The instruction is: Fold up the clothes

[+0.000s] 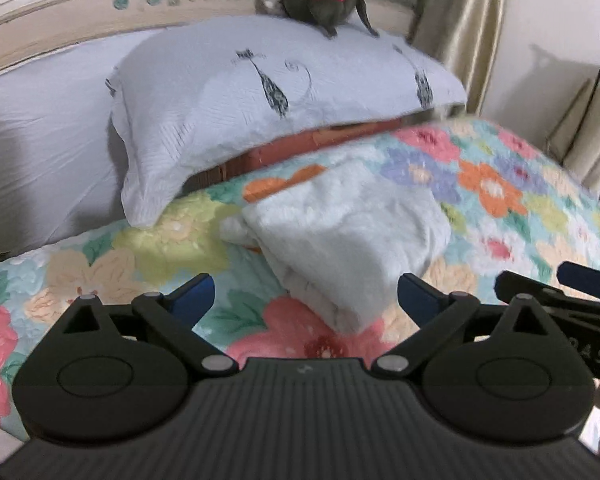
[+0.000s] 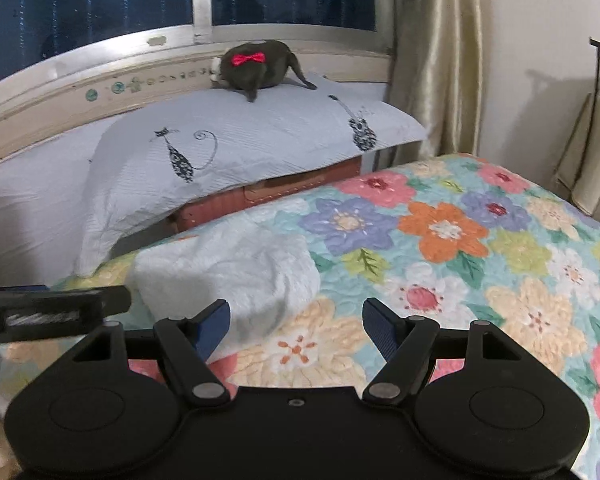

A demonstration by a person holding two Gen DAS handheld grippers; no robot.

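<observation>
The left hand-held gripper (image 1: 306, 294) hangs nearest, jaws spread wide and empty, just short of a folded, pale blue fleecy garment (image 1: 340, 236) lying on the flowered quilt (image 1: 500, 200) of the bed. Beyond sits a cat-print pillow (image 1: 260, 92), perhaps propped on a reddish case. Rightward, the right hand-held gripper (image 2: 296, 328) gapes equally empty.

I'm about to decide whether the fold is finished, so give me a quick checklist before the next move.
1. Left gripper open, holding nothing: ok.
2. Right gripper open, holding nothing: ok.
3. Pale blue fluffy garment lying folded in a compact bundle on the floral quilt: ok.
4. Bundle edges neat: not ok, a lump sticks out at its left.
5. Garment apart from the grey cat-print pillow: ok.
6. More clothes waiting: cannot tell.
</observation>
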